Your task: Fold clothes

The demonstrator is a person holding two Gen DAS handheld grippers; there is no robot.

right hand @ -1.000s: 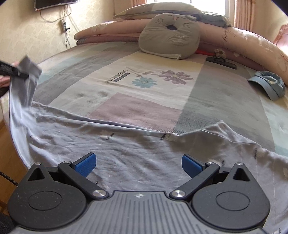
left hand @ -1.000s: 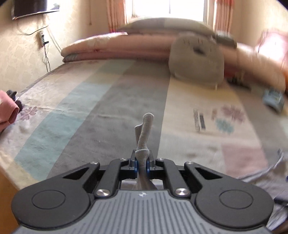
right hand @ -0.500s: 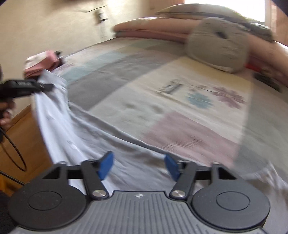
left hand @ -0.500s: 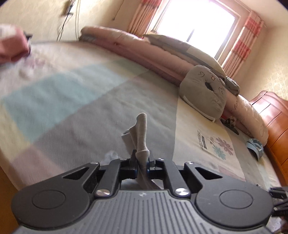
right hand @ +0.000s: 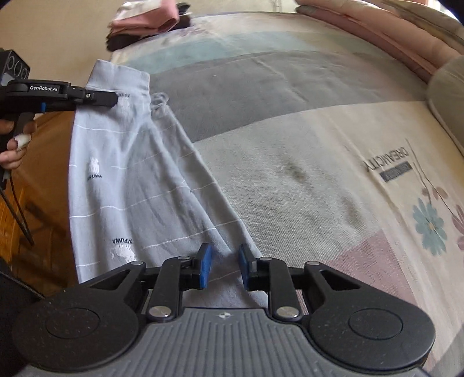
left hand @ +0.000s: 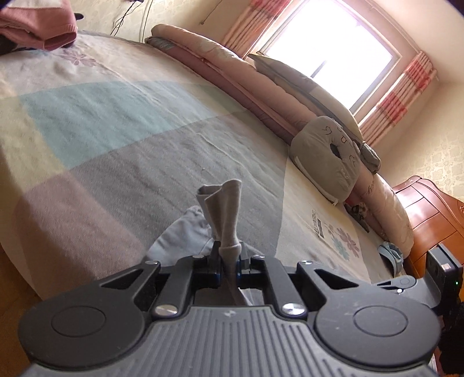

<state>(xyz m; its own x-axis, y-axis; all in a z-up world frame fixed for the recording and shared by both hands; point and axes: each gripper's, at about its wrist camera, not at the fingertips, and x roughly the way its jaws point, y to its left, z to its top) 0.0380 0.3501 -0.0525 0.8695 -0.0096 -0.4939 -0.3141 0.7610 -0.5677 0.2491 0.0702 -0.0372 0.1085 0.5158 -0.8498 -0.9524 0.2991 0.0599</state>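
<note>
A light grey-blue garment (right hand: 139, 185) with thin white stripes and small logos hangs off the bed's near edge. My left gripper (left hand: 229, 265) is shut on its upper hem; a bunched fold of the garment (left hand: 224, 211) sticks up between the fingers. In the right wrist view the left gripper (right hand: 111, 98) holds the cloth up at the left. My right gripper (right hand: 224, 265) is partly open, its blue pads (right hand: 205, 265) on either side of the garment's lower part, not closed on it.
The bed (right hand: 290, 150) has a patchwork sheet with flower prints. A pink folded pile (left hand: 37, 26) lies at the far left corner. A grey cushion (left hand: 327, 162), rolled quilts (left hand: 220, 66), a blue cap (left hand: 390, 252) and a wooden headboard (left hand: 426, 214) are to the right.
My left gripper has lifted the hem and swung left. My right gripper's jaws have narrowed from wide open to a small gap and moved to the garment's left part.
</note>
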